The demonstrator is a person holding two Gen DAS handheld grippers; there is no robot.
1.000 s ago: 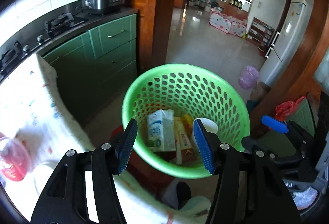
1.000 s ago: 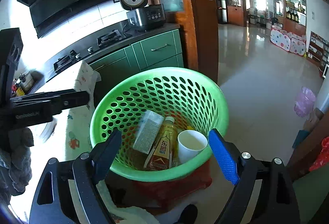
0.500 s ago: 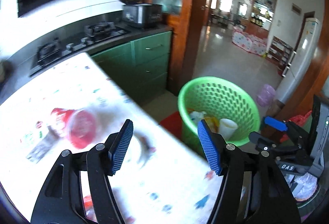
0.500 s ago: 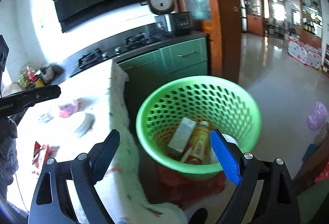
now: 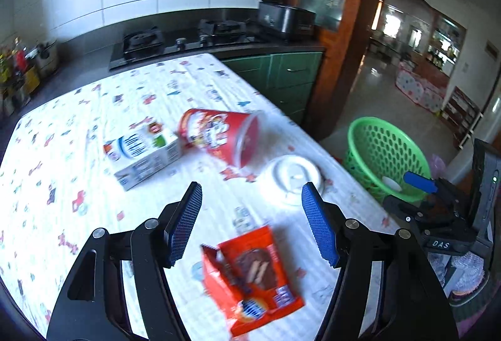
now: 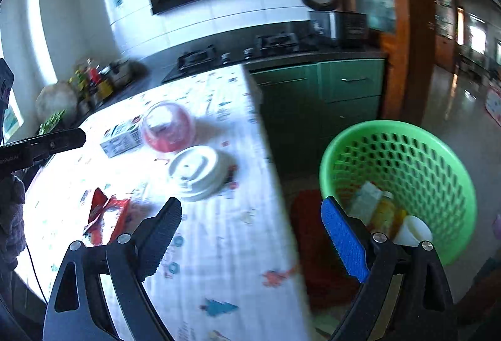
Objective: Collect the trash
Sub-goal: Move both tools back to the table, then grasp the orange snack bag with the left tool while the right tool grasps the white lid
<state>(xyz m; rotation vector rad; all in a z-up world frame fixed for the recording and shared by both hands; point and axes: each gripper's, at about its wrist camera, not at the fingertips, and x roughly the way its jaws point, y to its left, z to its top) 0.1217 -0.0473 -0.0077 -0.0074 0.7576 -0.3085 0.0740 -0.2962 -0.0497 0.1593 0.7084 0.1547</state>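
Hovering over the patterned table [image 5: 94, 109], the left claw [image 5: 252, 223] stands spread and holds nothing; its jaws have just been opening wider. In the left wrist view, a milk carton [image 5: 144, 153] lies at centre left, with its long axis running from lower left to upper right. Next to it on the right lies a red cup [image 5: 220, 137] on its side, mouth toward the lower right, and then a white lid [image 5: 292, 176] near the table edge. An orange snack wrapper [image 5: 253, 278] lies low in the frame, directly under this claw and between its fingers, so the left hand is clearly the nearer one for it.

More to the right, the right claw [image 6: 250, 237] is also spread and empty, its jaws having just opened further. It hangs above the table edge, with the green basket [image 6: 438, 147] at the right of its frame, already holding a carton, a bottle and a paper cup.
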